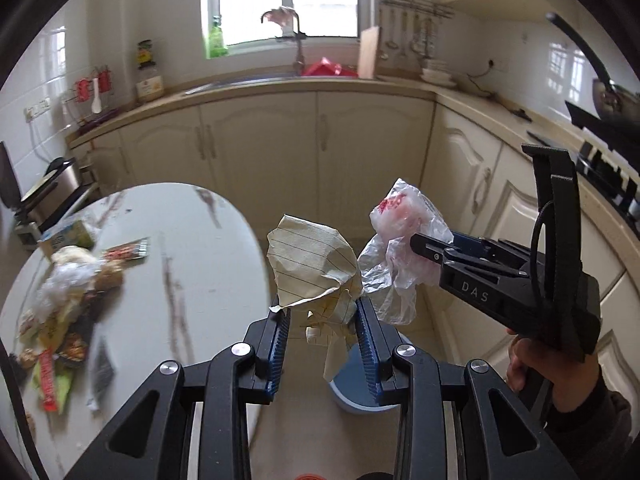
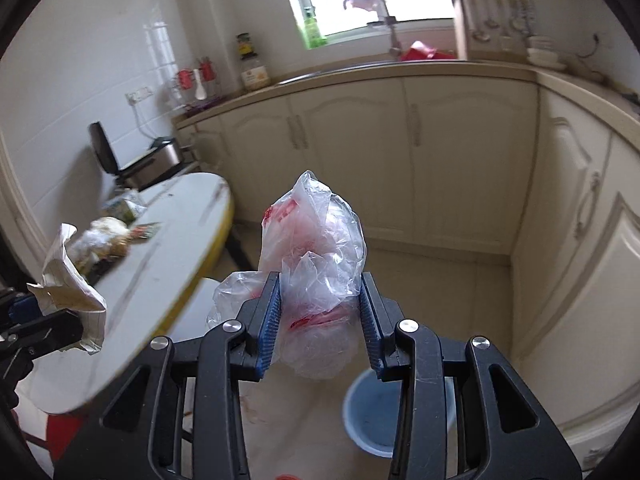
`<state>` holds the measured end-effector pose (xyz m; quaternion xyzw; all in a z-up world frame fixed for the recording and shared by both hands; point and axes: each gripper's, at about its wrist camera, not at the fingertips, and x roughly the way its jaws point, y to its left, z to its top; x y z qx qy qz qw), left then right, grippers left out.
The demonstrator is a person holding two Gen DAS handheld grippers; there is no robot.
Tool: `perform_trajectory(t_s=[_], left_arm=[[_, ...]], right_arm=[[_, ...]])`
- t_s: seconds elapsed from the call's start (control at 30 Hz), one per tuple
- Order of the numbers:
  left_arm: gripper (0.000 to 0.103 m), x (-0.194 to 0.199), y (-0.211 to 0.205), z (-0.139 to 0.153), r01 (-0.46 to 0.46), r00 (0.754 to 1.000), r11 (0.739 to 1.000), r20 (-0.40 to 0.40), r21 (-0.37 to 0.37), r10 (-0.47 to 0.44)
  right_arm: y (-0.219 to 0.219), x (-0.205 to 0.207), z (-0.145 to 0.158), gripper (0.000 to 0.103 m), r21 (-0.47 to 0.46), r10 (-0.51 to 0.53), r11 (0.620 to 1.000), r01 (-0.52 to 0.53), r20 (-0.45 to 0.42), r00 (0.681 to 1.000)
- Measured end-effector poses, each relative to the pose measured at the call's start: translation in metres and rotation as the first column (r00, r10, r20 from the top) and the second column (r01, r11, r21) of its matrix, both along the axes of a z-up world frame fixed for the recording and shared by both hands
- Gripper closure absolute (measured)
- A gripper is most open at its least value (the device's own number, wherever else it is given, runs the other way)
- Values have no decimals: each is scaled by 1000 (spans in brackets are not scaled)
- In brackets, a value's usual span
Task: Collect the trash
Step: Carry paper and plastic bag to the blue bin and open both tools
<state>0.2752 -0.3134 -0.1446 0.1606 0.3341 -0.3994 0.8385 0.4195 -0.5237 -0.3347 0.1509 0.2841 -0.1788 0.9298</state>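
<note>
Kitchen floor's got the blue bin (image 2: 394, 416) at 5 o'clock. My left gripper (image 1: 322, 334) pinches lined paper (image 1: 310, 264), right gripper (image 2: 320, 312) squeezes a plastic bag (image 2: 316, 248); either floaty scrap could easily miss it.

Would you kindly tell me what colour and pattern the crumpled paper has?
The crumpled paper is pale yellow with thin dark ruled lines, clearest in the left wrist view.

A home kitchen: cream cabinets (image 1: 316, 148), sink (image 1: 256, 80) under a window (image 1: 284, 0), hanging utensils (image 1: 408, 32).

Left gripper (image 1: 322, 322) clamps crumpled paper (image 1: 310, 266) above bin (image 1: 352, 394).
</note>
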Motion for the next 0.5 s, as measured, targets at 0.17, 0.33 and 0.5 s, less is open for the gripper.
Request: perform_trajectory(t_s=[0.17, 0.33, 0.5], left_arm=[[74, 35, -77, -61, 108, 990, 990, -101, 87, -99], [68, 64, -135, -116, 172, 974, 973, -173, 156, -145], [42, 95, -173, -159, 164, 976, 960, -180, 225, -124]], right_arm=[[-46, -22, -43, 68, -30, -145, 989, 143, -105, 984], [-79, -28, -80, 68, -19, -211, 977, 211, -189, 959], [-95, -23, -117, 68, 4, -210, 976, 218, -248, 946]])
